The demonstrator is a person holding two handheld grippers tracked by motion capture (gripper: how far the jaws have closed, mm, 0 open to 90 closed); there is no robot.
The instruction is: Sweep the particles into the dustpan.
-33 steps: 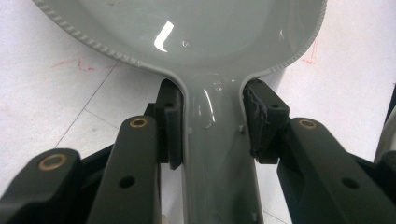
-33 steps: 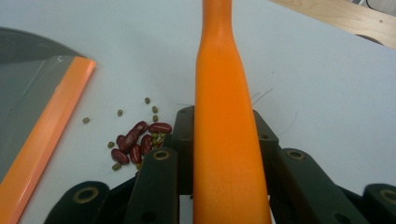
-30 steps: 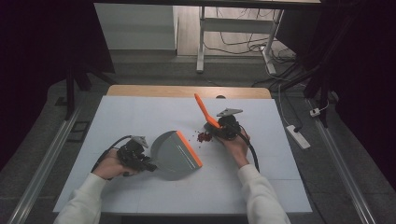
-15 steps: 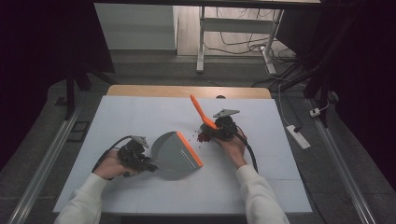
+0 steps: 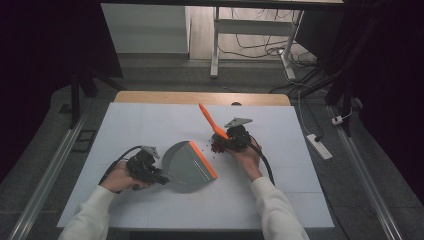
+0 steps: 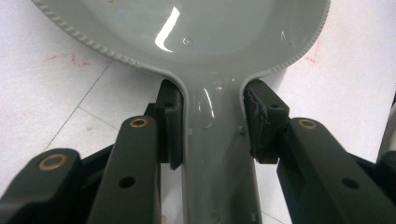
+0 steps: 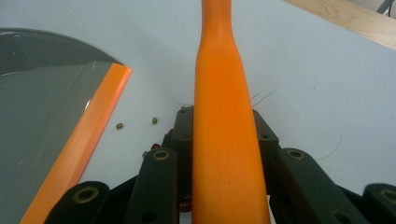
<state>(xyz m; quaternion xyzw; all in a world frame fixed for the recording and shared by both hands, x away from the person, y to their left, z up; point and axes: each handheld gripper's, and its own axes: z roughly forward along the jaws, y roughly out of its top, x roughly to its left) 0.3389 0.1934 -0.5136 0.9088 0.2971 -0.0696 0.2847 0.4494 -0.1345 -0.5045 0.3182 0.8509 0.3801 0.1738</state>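
Dustpan (image 5: 187,162) handle clamped by left fingers (image 6: 169,123); right fingers (image 7: 183,135) grip unmarked orange brush (image 5: 210,120).

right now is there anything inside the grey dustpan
The dustpan pan looks bare grey in the high view. Small beans lie on the table just outside its orange lip. The red pile sits partly hidden by the right gripper holding the brush.
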